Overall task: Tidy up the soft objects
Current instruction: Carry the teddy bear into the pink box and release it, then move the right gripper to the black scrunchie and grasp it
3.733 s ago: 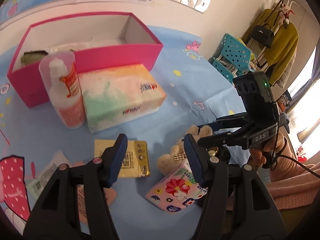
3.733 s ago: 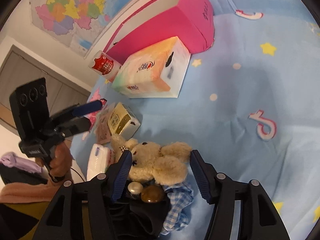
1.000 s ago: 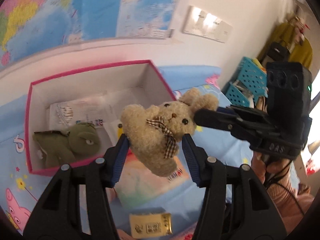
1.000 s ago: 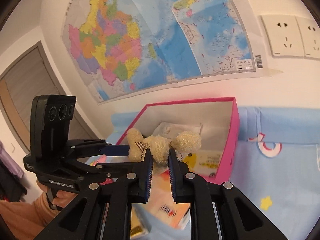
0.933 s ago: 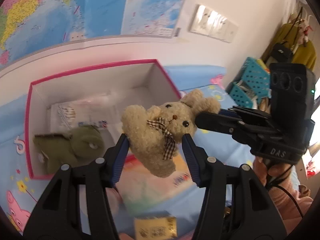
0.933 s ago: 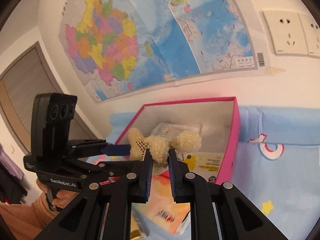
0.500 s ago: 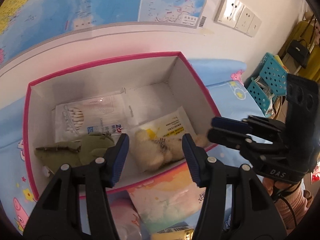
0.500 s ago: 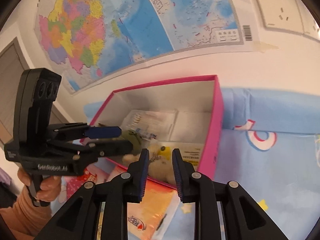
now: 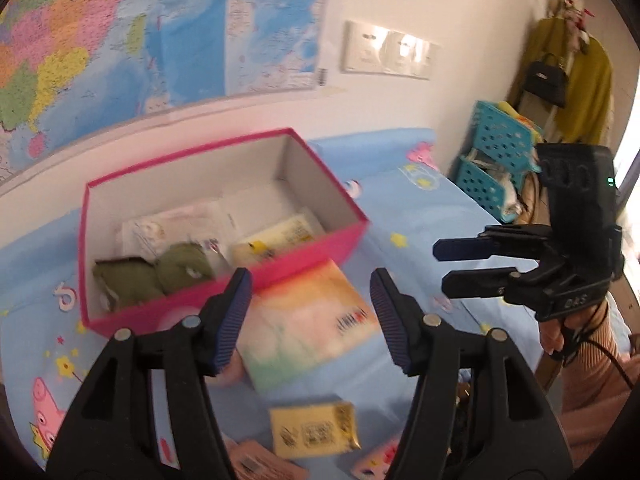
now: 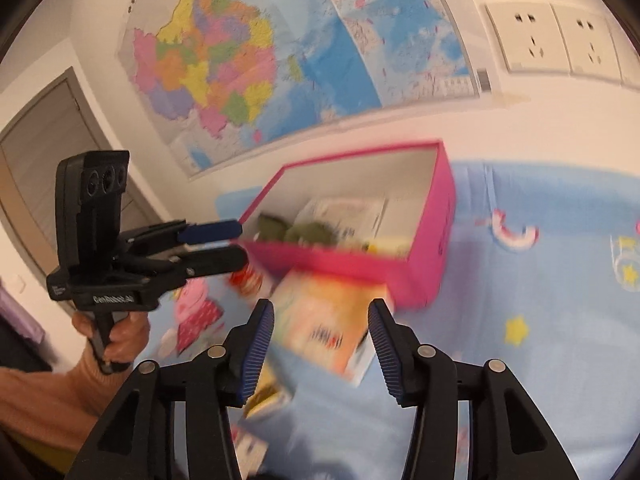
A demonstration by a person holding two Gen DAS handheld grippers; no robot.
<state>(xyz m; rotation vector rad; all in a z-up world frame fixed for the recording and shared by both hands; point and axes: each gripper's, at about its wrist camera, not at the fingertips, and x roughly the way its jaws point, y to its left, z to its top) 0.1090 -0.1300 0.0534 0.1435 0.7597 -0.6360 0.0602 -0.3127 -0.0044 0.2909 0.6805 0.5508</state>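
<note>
The pink box [image 9: 332, 248] stands open on the blue cloth by the wall; it also shows in the right wrist view [image 10: 436, 248]. A green plush toy [image 9: 168, 270] lies in its near left corner, with flat packets beside it. The beige teddy bear is hidden from view. My left gripper [image 9: 310, 320] is open and empty, hanging in front of the box above a pastel tissue pack [image 9: 308, 324]. My right gripper [image 10: 320, 352] is open and empty, to the right of the left one and also above the tissue pack [image 10: 320, 320].
A yellow packet [image 9: 314, 430] and other small packs lie on the cloth near me. Turquoise baskets [image 9: 500, 160] stand at the right beyond the bed edge. A map and wall sockets [image 10: 560, 40] are behind the box.
Both grippers held the teddy bear over the box a second ago, then let it drop inside. Both have since pulled back from the box and the right jaws have opened wider.
</note>
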